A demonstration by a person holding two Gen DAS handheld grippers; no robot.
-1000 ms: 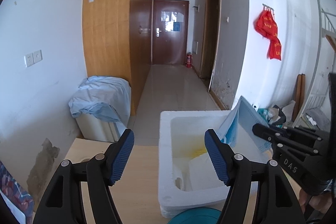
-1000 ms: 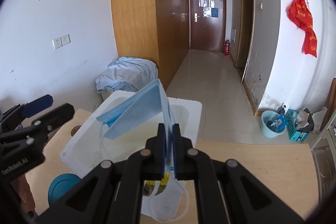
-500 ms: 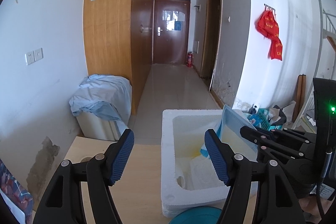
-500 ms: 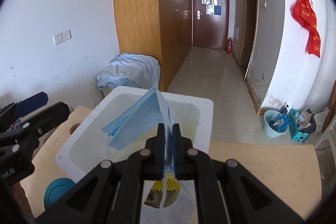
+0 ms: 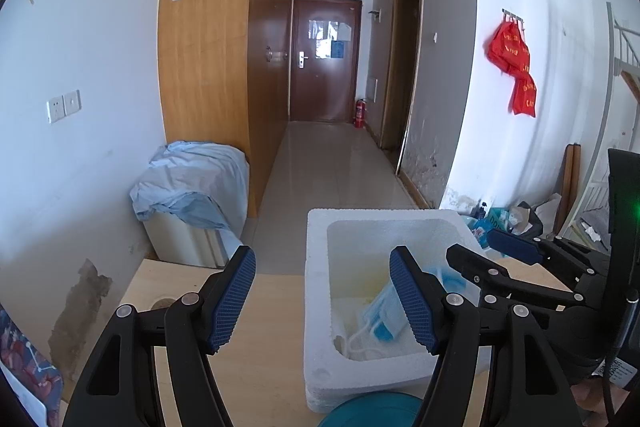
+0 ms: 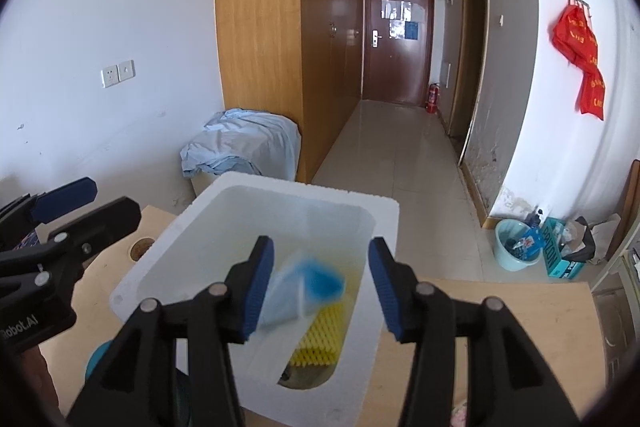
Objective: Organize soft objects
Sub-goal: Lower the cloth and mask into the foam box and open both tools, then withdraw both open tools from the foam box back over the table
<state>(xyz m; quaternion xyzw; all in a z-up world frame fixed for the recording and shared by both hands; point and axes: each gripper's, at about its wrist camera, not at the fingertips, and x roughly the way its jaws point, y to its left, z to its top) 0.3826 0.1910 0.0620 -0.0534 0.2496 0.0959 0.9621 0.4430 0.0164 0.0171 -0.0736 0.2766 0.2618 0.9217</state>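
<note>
So the blue face mask is inside the white foam box, no longer gripped by anything. In the right wrist view it shows as a blurred blue-and-white shape between the spread fingers of the right tongs, which suggests it is dropping or just settling; its exact resting pose cannot be told from there. The left wrist view gives a clearer look: the mask lies crumpled near the bottom of the box, ear loops trailing toward 7 o'clock from it.

Both tongs stand apart and hold nothing. The right tongs hang over the box opening, jaws wide, with the mask between and below them. The left tongs hover beside the box, also wide, with the box's near wall between their fingers in the picture.

A yellow ridged sponge lies in the box too, at about 5 o'clock from the mask and partly under it. A teal round lid or dish sits on the wooden table just at the box's near edge, at 6 o'clock; whether it belongs to the sorting I cannot tell.

By my reading, this one item counts as put away, and at least two soft things are now in the box. What is left is unclear: the table shown holds no other obvious soft thing, though a pale patterned scrap at the bottom right edge of the right wrist view may be one. If more remain, they are outside these views.
</note>
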